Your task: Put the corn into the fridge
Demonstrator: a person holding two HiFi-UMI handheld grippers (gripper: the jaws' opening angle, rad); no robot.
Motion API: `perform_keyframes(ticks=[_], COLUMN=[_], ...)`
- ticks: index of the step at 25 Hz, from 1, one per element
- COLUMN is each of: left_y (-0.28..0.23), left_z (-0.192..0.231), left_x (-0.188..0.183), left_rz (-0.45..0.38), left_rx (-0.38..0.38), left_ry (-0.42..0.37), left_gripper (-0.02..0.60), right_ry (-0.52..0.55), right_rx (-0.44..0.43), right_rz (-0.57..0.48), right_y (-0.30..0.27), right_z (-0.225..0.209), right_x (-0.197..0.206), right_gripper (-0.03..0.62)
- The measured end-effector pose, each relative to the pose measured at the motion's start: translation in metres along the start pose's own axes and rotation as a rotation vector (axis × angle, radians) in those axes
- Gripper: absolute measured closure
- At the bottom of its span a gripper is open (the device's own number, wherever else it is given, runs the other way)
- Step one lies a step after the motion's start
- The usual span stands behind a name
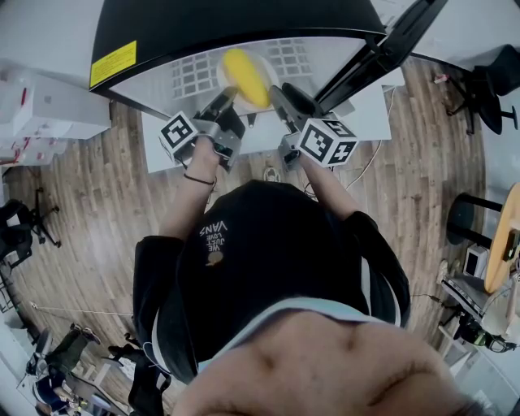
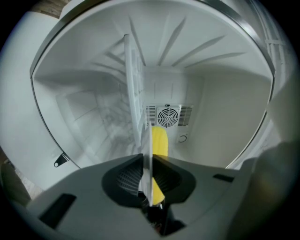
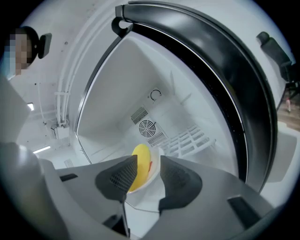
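Note:
A yellow corn cob lies on a white plate inside the open fridge, over its white wire shelf. My left gripper is shut on the plate's rim. In the left gripper view the plate shows edge-on between the jaws of the left gripper, with the corn beyond it. My right gripper is at the plate's other side. Its jaws stand apart in the right gripper view, pads off the plate and the corn.
The fridge's back wall has a round fan grille. Its dark-edged door stands open at the right. White boxes sit on the wood floor at the left, an office chair and a round table at the right.

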State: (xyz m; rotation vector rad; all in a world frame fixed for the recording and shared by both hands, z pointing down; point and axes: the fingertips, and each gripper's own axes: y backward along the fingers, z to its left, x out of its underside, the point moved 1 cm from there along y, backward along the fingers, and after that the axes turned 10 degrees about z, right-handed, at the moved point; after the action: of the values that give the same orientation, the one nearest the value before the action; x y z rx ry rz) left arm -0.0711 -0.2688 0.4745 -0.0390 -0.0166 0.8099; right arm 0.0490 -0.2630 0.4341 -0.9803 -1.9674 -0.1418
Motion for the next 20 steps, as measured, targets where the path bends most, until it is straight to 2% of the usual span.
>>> perform_keyframes(ticks=[7,13,20], left_y=[0.000,0.000,0.000], left_z=[0.002,0.001,0.000], left_x=[-0.003,-0.003,-0.003], left_rz=[-0.024,-0.030,-0.034], left_rx=[0.001,0.008,0.020], left_ry=[0.008,0.009,0.009], left_gripper=[0.546,0.545,0.544], right_ry=[0.153,0.223,0.303], right_rx=[0.021,0.033,0.059], right_rz=[-0.004,0.006,0.038], right_y=[0.011,0.015,0.017], right_z=[0.013,0.020,0.027], right_x=[0.005,0.017,0.031], right_gripper=[0.448,0.413,0.402])
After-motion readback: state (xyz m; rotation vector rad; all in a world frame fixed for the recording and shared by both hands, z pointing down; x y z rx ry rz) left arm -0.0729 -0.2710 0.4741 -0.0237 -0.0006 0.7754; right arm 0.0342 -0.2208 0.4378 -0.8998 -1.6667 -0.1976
